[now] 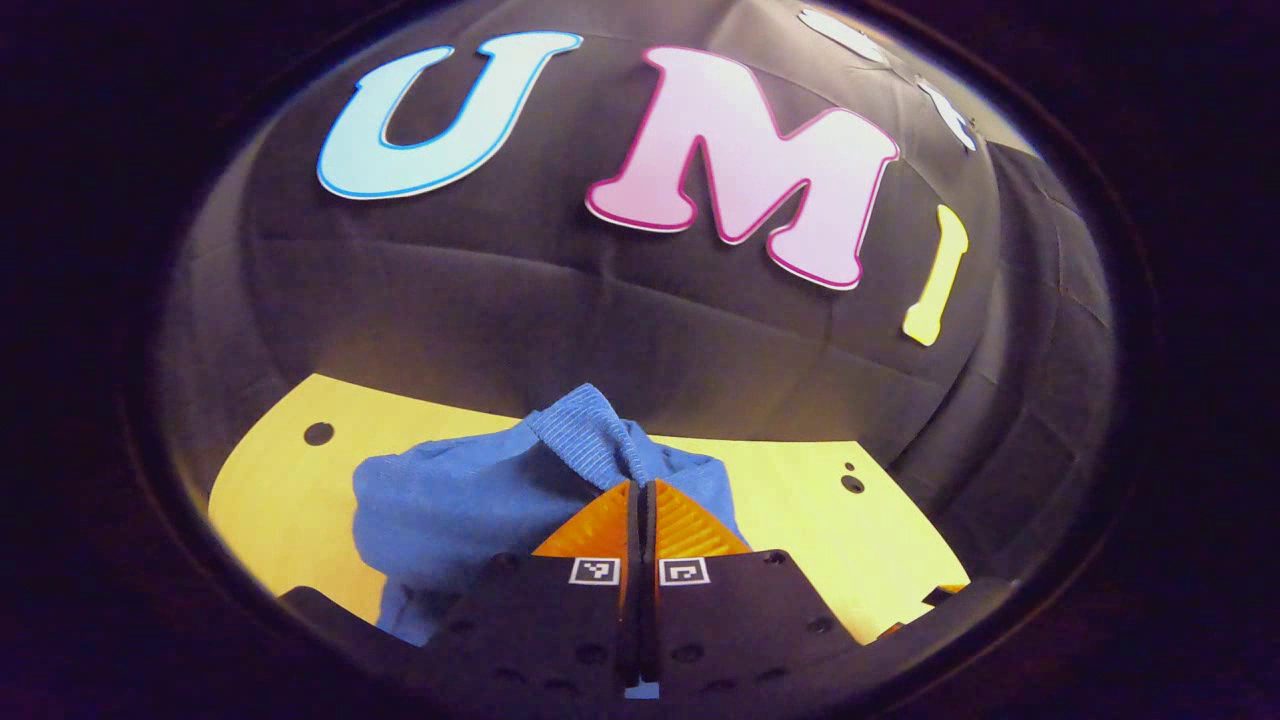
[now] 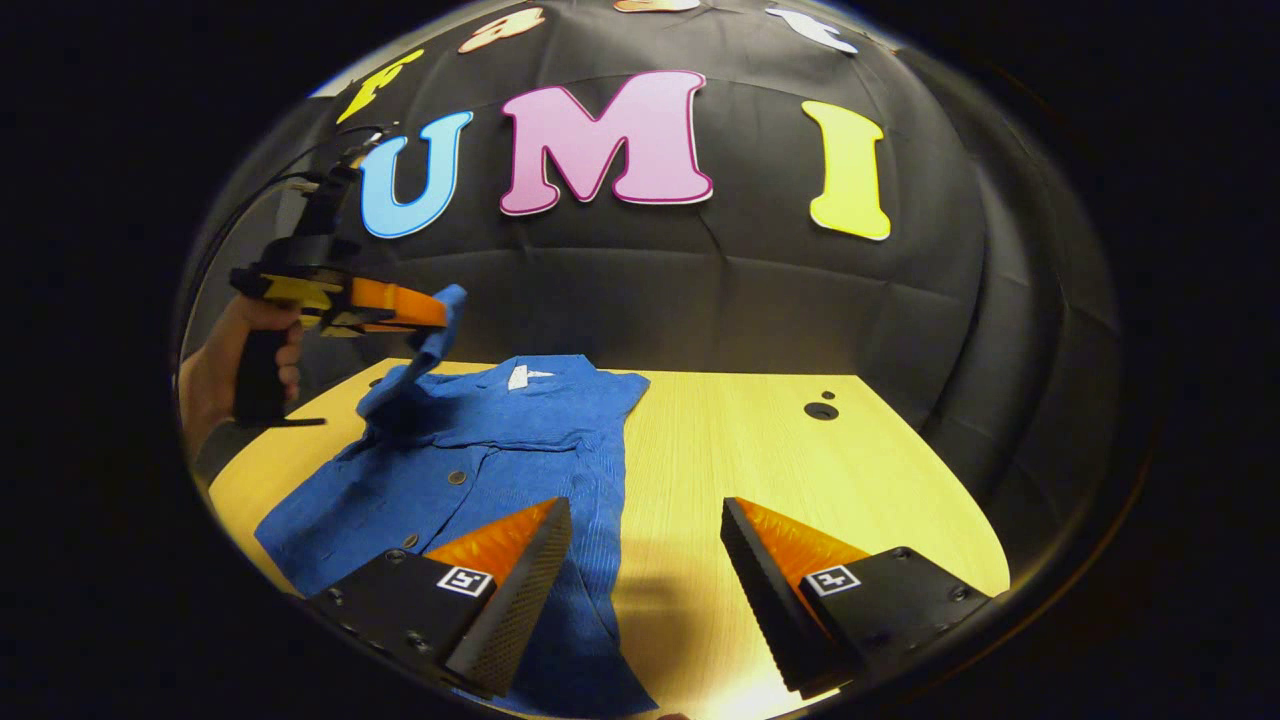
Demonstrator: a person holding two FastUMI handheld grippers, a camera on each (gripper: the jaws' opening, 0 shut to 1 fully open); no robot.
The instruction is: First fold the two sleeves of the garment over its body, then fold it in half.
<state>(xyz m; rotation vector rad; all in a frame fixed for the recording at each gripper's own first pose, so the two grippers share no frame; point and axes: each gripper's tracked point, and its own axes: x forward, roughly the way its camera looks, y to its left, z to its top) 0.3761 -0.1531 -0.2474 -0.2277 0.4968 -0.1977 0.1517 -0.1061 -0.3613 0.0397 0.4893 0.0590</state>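
In the left gripper view, the left tongs (image 1: pixel 640 492) stand pinched together on the ribbed cuff (image 1: pixel 590 440) of a blue woven button-up shirt (image 1: pixel 450 520), the sleeve cloth bunched up between the orange fingers (image 1: pixel 600 525) and lifted above the pale yellow wooden bench (image 1: pixel 800 500). The step in hand appears to be the first sleeve fold. Done well, it would likely mean carrying the cuff across the shirt's front in a low arc, keeping the cloth taut enough to crease at the shoulder seam, and letting go only once the sleeve lies flat on the body.

In the right gripper view, the right tongs (image 2: pixel 645 560) hang wide apart and empty above the near edge of the bench (image 2: pixel 760 450), one finger over the shirt's hem. The shirt (image 2: pixel 500 440) lies spread front-up on the bench's left half, buttons (image 2: pixel 457 478) showing, collar toward the booth wall. Farther off, a hand (image 2: pixel 215 370) holds the left tongs (image 2: pixel 420 310) aloft with the sleeve (image 2: pixel 415 375) hanging from them. The free tongs could steady the body, should it drag.

No container stands on the bench.
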